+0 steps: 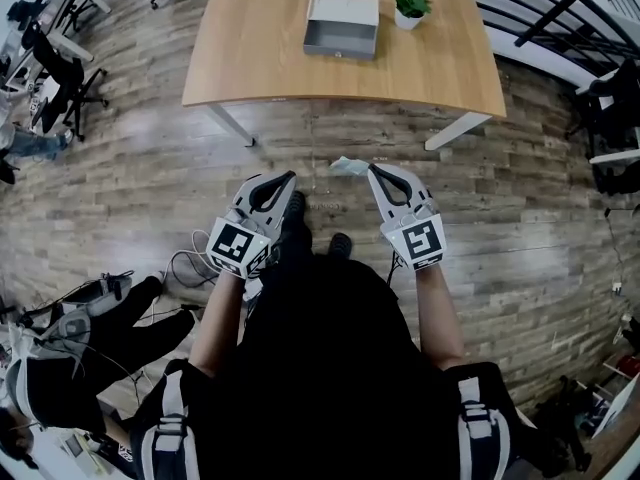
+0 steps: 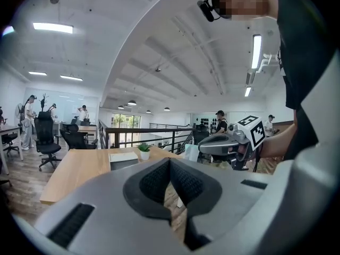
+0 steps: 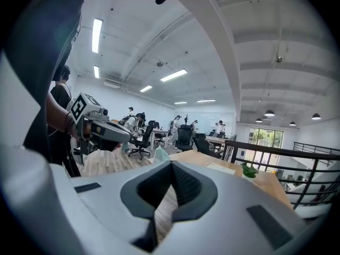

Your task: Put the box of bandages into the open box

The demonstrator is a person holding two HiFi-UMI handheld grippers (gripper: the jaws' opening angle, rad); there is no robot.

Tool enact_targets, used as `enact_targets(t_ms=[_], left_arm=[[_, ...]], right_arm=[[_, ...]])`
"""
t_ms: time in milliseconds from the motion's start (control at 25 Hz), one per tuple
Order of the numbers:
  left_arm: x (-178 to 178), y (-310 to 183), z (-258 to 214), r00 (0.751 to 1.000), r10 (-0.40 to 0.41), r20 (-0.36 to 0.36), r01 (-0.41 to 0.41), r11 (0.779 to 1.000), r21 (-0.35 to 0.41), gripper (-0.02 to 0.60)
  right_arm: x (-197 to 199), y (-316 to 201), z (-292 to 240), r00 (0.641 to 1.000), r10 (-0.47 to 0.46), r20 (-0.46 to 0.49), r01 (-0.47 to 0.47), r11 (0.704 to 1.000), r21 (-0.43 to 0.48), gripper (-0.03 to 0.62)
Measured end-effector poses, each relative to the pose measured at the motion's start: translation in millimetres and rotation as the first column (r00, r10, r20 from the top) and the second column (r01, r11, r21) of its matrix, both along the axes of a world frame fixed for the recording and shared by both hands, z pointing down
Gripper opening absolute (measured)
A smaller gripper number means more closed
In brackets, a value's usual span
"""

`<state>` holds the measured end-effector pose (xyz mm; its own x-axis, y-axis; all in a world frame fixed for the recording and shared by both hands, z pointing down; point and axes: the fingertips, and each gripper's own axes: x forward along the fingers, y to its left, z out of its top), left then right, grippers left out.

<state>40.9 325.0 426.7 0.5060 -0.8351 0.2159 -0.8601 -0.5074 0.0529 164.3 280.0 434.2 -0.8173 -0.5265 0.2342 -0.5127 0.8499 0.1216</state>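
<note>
The open grey box (image 1: 342, 25) stands on the wooden table (image 1: 250, 63) ahead of me, also visible in the left gripper view (image 2: 123, 156) and the right gripper view (image 3: 220, 167). My right gripper (image 1: 372, 173) is held over the floor, shut on a pale green box of bandages (image 1: 348, 166), whose corner pokes past the jaws (image 3: 161, 154). The left gripper view shows this box (image 2: 191, 152) at the right gripper's tip. My left gripper (image 1: 290, 178) hangs beside it at the same height, shut with nothing in it.
A small potted plant (image 1: 409, 6) sits just right of the open box. A person sits on the floor at lower left (image 1: 90, 338). Office chairs (image 1: 60, 78) stand far left. A black railing (image 1: 560, 8) runs behind the table on the right.
</note>
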Motion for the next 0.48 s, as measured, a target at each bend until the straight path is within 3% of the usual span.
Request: enact_targets(t_ms=[480], left_arm=[[-29, -70, -3, 0.998, 0.063, 0.005, -0.063, 0.998, -0.015, 0.021]], right_arm=[[-29, -57, 2, 0.999, 0.05, -0.018, -0.05, 0.999, -0.008, 0.025]])
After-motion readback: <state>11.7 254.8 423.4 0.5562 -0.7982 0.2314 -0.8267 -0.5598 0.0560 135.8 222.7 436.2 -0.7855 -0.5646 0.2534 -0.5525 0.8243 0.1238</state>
